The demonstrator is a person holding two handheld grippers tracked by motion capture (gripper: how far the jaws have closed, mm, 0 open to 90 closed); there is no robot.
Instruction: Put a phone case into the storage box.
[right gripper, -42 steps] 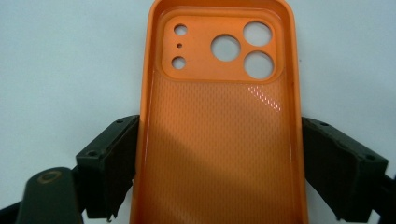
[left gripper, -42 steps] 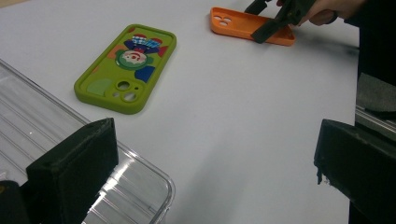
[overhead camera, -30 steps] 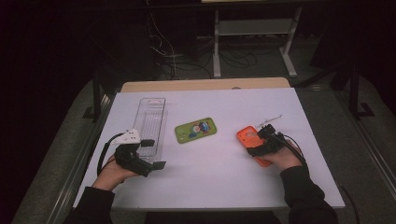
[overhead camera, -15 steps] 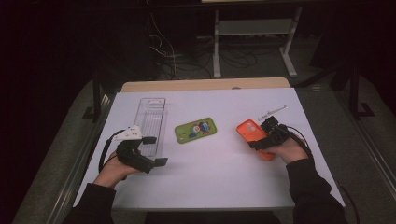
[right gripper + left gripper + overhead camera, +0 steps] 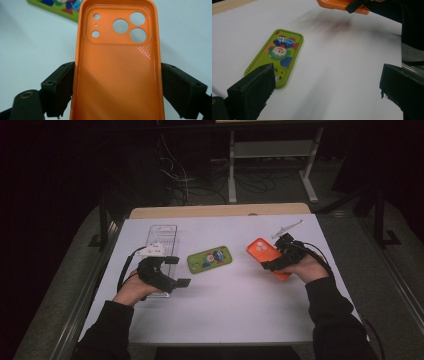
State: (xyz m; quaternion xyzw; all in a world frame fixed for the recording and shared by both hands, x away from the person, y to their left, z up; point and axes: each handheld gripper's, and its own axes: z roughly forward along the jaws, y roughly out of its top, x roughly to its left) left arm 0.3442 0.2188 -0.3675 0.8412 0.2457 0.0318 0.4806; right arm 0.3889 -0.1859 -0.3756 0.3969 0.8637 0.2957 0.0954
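While the left tongs (image 5: 184, 282) hang open and empty near the surface's (image 5: 240, 310) left edge, the green case (image 5: 210, 259) lies just ahead of them and a little toward the middle, flat on the surface, its long axis running roughly left to right with a slight tilt. From the left gripper view it sits beside the left jaw, not between the two, so the left hand (image 5: 131, 290) is plainly the nearer one. Its back shows a bright cartoon print, with camera holes at the near end. Farther right, the right tongs (image 5: 268, 265) grip the orange case (image 5: 117, 72) across its width, inside up, its camera cutouts pointing away, lifted off the surface near the right edge.
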